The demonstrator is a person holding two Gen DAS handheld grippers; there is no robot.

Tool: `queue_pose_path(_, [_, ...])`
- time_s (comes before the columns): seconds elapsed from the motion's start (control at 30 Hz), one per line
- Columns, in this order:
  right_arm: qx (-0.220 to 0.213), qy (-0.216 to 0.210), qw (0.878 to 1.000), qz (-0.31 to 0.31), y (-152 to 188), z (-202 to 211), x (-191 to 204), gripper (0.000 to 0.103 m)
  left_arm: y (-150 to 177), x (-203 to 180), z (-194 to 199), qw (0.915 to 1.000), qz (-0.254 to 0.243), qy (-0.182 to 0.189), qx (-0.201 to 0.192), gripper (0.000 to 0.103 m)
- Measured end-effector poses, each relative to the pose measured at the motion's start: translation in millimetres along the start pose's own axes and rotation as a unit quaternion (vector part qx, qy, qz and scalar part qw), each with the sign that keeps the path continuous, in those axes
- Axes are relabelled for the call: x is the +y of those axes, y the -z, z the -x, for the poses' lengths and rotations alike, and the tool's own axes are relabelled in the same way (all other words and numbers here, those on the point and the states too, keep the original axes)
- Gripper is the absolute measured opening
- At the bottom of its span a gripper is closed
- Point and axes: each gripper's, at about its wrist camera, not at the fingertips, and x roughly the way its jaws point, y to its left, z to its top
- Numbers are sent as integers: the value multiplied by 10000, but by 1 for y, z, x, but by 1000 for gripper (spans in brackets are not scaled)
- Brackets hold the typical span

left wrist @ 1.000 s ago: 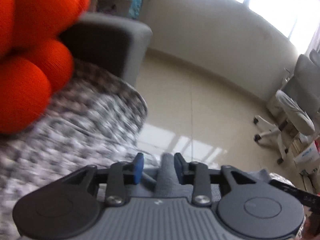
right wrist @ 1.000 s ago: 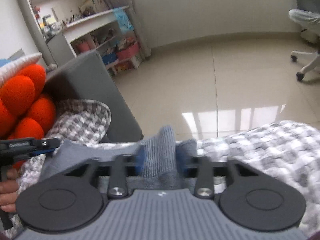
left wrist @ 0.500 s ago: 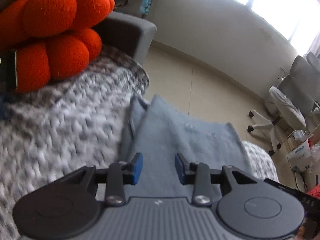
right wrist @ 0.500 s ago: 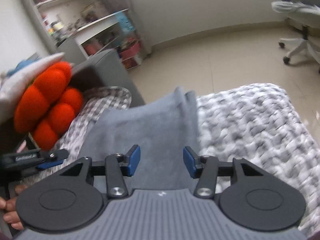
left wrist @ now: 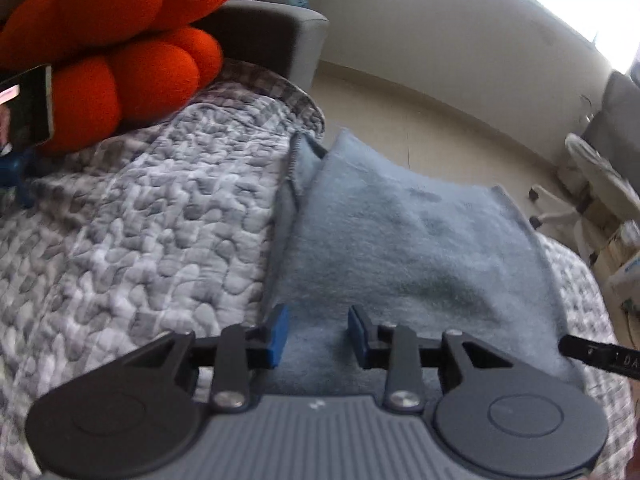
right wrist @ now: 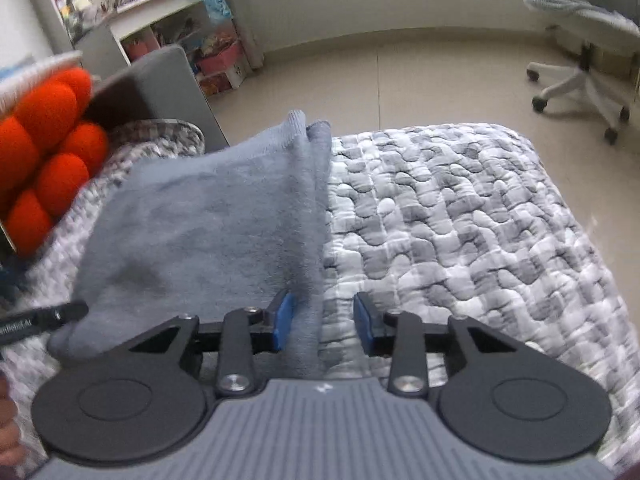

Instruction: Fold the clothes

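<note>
A blue-grey fleecy garment (left wrist: 420,248) lies folded flat on the quilted grey-and-white cover (left wrist: 160,220), its doubled edge at the far side. My left gripper (left wrist: 318,336) hovers open over the garment's near left part; nothing is pinched between its blue pads. In the right wrist view the garment (right wrist: 208,224) fills the left half. My right gripper (right wrist: 324,322) stands over its right edge with jaws closing. The edge lies beneath the gap, and the pads are not pressing on it.
An orange knobbly cushion (left wrist: 120,40) rests at the far left against a grey sofa arm (left wrist: 272,36). A dark phone-like screen (left wrist: 28,108) sits beside the cushion. Beyond the cover's edge there is tiled floor, a swivel chair (right wrist: 580,40) and a cluttered shelf (right wrist: 172,32).
A second ago both grippers held the garment's edge up at the far side. They let it go, it settled flat, and both drew back toward the near side. The right jaws widened, then narrowed.
</note>
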Motion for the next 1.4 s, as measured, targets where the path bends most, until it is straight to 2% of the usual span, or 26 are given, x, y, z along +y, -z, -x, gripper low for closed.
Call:
queue_pose_path(0.17, [-238,-248,9993,141,-2,10,13,37,1,8,12,9999,68,-113,-16,35])
queue_pose_path(0.27, [-172,-149,9997,85,-1,7,12,37,1,11,11,9999,2,-122,-38,35])
queue_pose_path(0.43, [-71,-144,9994,-298,0,8,-1,37,3,13,5,9999,11,-70,141,35])
queue_pose_path(0.47, [-69,-159,9993,-342,1,9,-2,37,4,12,4,9999,-12,-26,168,31])
queue_pose_path(0.5, [-76,-162,9993,-331,1,10,-3,37,4,12,5,9998,-40,68,198,17])
queue_pose_path(0.53, [-77,-177,9994,-305,2,10,-3,37,4,12,4,9996,-43,137,223,13])
queue_pose_path(0.6, [-42,-240,9994,-260,3,10,-2,37,5,13,3,9994,-19,212,259,8])
queue_pose_path(0.7, [75,-236,9995,-193,5,5,0,37,7,14,3,9992,-20,270,295,5])
queue_pose_path(1.1, [88,-236,9995,-189,6,3,-3,37,9,22,12,9984,0,416,386,4])
queue_pose_path(1.27, [75,-235,9997,-40,6,2,-2,37,16,20,20,9982,-223,390,403,4])
queue_pose_path(1.4, [82,-180,9998,-46,6,-1,-3,37,12,20,13,9985,-235,326,379,5])
